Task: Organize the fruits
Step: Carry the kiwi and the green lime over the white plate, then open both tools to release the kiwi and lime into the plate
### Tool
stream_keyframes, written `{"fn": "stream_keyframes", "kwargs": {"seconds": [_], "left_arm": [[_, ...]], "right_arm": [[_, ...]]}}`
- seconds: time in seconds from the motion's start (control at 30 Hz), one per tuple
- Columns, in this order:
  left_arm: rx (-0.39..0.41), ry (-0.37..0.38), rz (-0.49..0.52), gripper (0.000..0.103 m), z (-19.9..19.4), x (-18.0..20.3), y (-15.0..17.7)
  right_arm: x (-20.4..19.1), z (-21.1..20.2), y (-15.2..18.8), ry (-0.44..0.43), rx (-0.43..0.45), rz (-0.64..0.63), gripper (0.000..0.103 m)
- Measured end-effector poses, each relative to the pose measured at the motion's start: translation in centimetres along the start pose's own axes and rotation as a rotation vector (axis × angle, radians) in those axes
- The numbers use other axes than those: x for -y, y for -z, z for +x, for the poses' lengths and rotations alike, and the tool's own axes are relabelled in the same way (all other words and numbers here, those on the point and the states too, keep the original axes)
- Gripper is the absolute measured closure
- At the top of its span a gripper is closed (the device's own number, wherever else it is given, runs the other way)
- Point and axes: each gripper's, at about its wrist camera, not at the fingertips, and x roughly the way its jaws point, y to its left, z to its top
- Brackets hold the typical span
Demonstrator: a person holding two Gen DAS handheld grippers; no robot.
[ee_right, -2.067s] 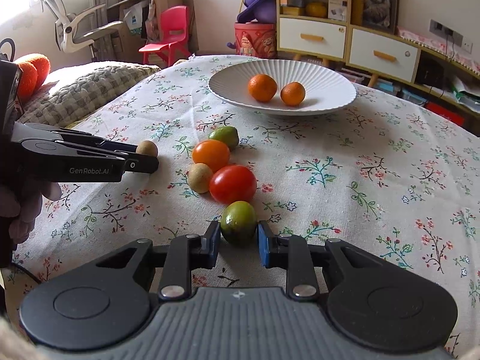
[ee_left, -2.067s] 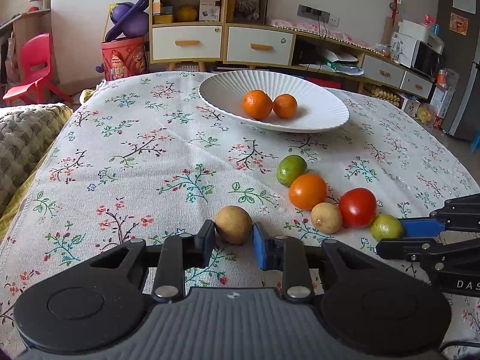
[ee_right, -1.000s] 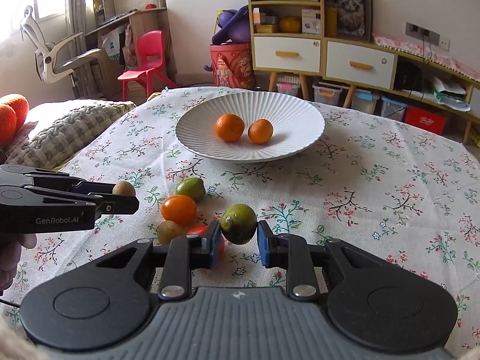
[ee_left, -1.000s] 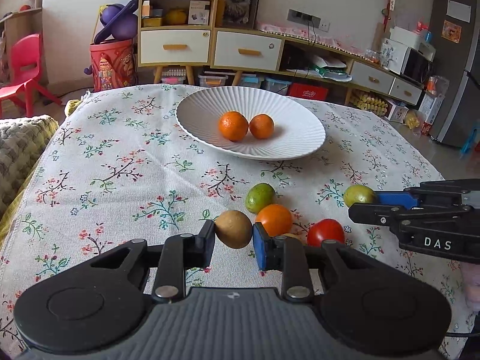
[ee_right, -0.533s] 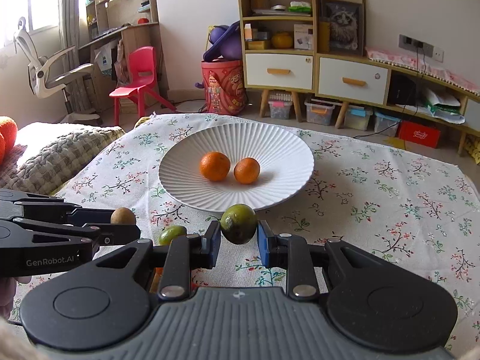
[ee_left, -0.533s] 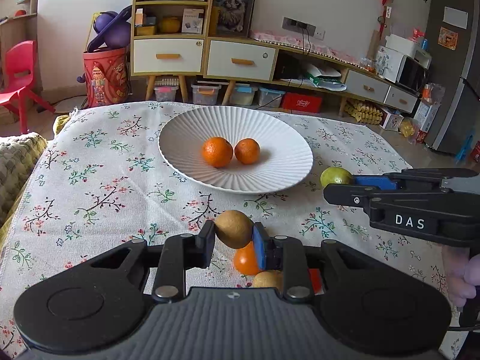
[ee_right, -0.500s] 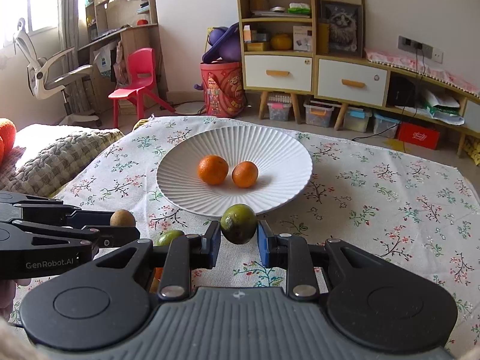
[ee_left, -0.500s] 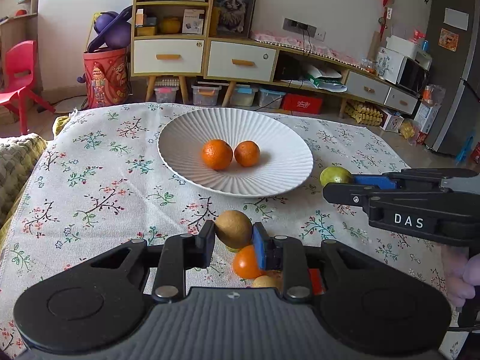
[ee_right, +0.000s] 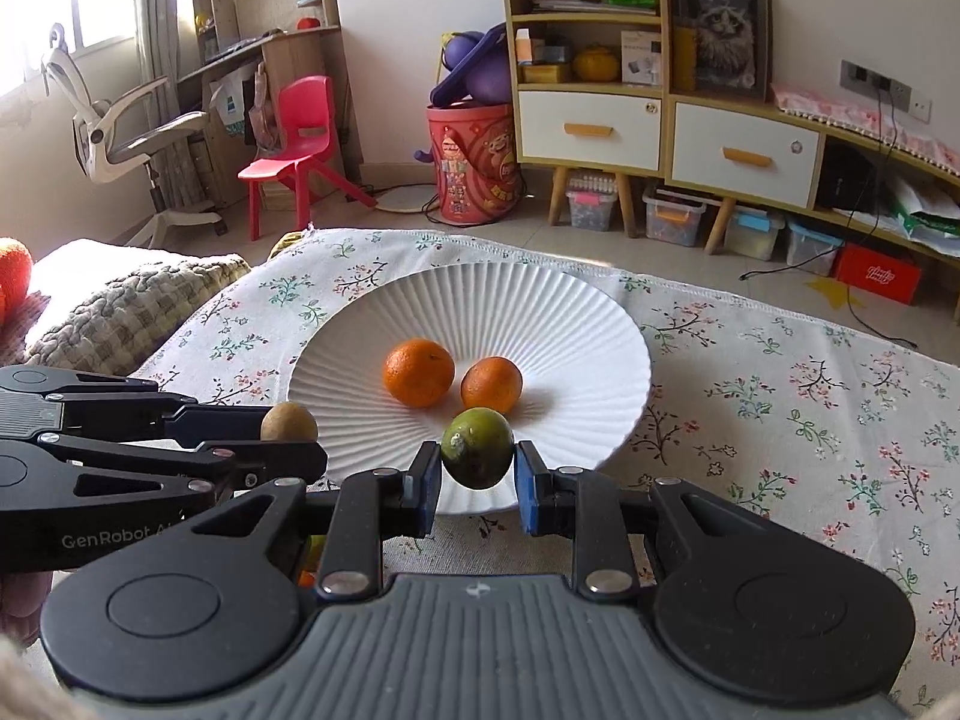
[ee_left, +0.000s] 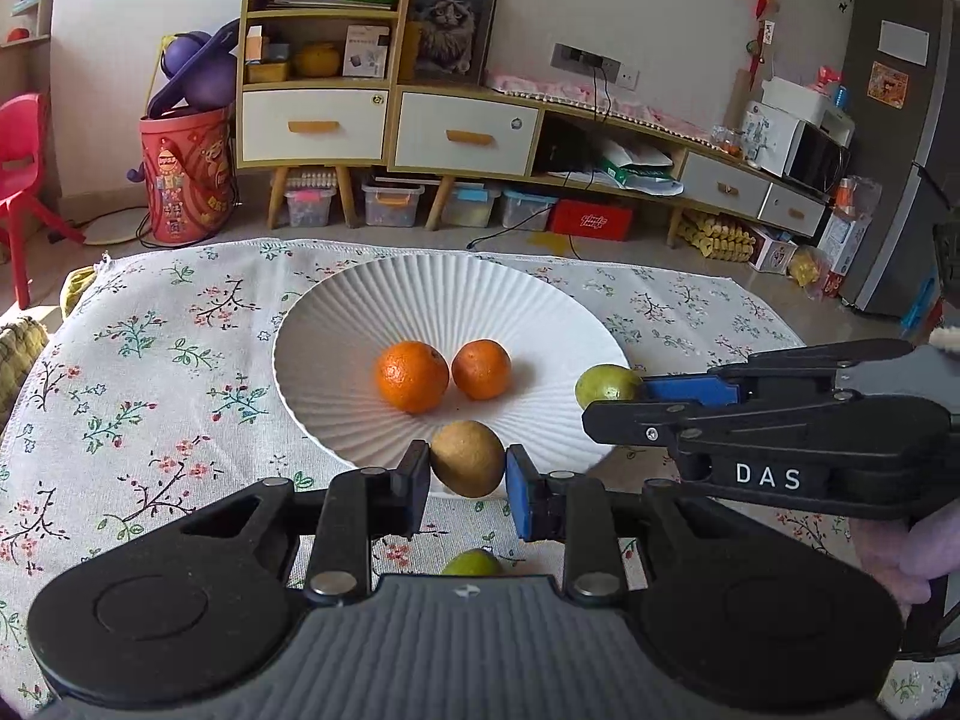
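A white ribbed plate (ee_left: 336, 336) (ee_right: 570, 312) on the floral tablecloth holds two oranges (ee_left: 411, 375) (ee_right: 419, 372). My left gripper (ee_left: 468, 477) is shut on a brown fruit (ee_left: 467, 459) and holds it over the plate's near rim; it also shows in the right wrist view (ee_right: 288, 422). My right gripper (ee_right: 477, 468) is shut on a green lime (ee_right: 477, 447) over the plate's near rim; the lime shows in the left wrist view (ee_left: 606, 384) at the plate's right edge. Another green lime (ee_left: 471, 564) lies on the cloth below my left gripper, partly hidden.
The floral tablecloth (ee_left: 150, 360) covers the table, with its far edge just beyond the plate. A knitted cushion (ee_right: 120, 306) lies at the left. Shelves and drawers (ee_left: 336, 120) stand across the floor behind.
Both grippers have lifted their fruits off the cloth and carried them forward to the plate's near rim. The other loose fruits have dropped out of view beneath the grippers.
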Motion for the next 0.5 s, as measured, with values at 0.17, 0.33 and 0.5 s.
{"fn": "stream_keyframes", "kwargs": {"seconds": [0.17,0.33,0.5], "left_arm": [[-0.032,-0.006,0.009,0.092,1.6,-0.8,-0.5],[-0.049,-0.01,0.028,0.092,2.6,-1.7,-0.8],[-0.063,-0.004,0.042,0.092,3.6,-2.0,-1.1]], "right_arm": [[0.0,1.1,-0.5,-0.016,-0.02,-0.019,0.079],[0.3,1.9,-0.5,-0.032,-0.04,-0.017,0.079],[0.8,3.0,-0.6,-0.028,-0.062,-0.027,0.079]]}}
